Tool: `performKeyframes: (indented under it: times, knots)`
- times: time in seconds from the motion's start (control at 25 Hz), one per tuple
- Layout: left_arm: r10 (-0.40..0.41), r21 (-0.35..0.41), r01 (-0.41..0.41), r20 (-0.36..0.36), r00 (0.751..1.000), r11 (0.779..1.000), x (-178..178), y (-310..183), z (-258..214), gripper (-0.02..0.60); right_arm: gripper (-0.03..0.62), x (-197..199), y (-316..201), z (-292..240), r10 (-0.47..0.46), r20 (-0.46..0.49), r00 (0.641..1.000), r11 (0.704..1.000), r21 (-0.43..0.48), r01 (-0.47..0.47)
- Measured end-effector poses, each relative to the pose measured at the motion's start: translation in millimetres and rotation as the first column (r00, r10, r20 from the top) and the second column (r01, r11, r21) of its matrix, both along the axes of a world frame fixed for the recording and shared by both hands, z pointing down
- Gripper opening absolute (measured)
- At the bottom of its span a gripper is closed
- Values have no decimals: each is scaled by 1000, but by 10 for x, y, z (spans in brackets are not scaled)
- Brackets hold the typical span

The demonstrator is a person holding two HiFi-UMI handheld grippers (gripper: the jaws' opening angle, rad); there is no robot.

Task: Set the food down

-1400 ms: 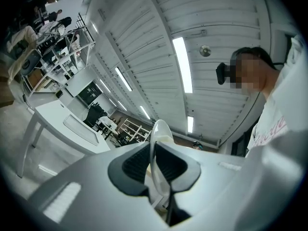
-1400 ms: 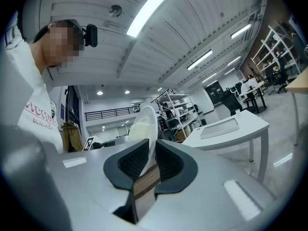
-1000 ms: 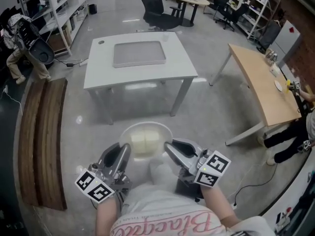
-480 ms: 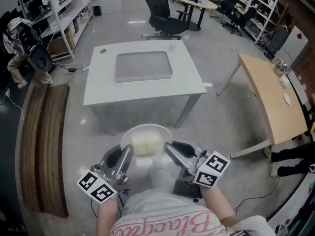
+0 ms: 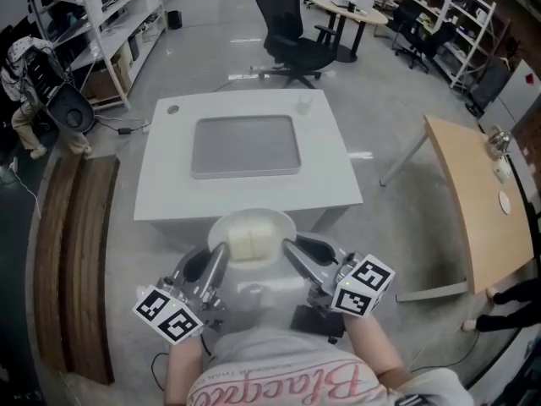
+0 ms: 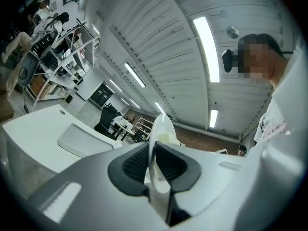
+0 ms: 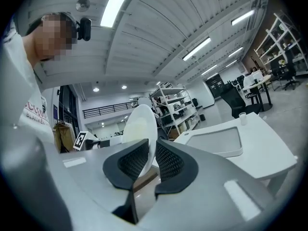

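At table (image 5: 328, 166) near edge, plate (image 5: 221, 227) w/ food (image 5: 251, 242), tray (image 5: 245, 146) mid-table

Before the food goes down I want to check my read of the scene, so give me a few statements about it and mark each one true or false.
1. The plate already rests on the table. False: the plate is held up by its rim at the near edge of the table.
2. A grey tray lies on the table. True: the tray sits mid-table.
3. The plate is empty. False: pale blocks of food lie on it.
4. A black chair stands beyond the table. True: the chair.
5. The right tool is empty. False: the right tool grips the rim. So does the left tool, whose jaws are opening slightly.
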State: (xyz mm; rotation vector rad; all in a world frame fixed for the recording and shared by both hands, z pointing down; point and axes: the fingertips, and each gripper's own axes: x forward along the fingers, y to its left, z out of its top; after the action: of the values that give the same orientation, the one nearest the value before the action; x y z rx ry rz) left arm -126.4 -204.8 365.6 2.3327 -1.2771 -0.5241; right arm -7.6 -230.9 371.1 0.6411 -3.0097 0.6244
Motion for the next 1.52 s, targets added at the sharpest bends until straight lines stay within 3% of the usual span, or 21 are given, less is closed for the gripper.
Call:
performKeyframes:
  times: [0.56,1.0,1.28,1.52]
  knots:
    - [-67,-28,72,136,988,997,-112,-1008,171,51,58,-150,-1037,249,17,-81,997,1000,1,-17]
    - [1,-137,30,217,976,990,-297,-2027,722,61,61,-330,-1950,822,111,-160,981,988,-85,-125]
    - [39,-255,49,329,944,966,-421,-2498,1303,74,68,-482,-2446,1349,149,-309,939,975,-111,-191]
    - [82,-344,76,422,903,936,-542,-2707,1675,84,72,-594,-2617,1697,153,-490,858,974,-72,-215]
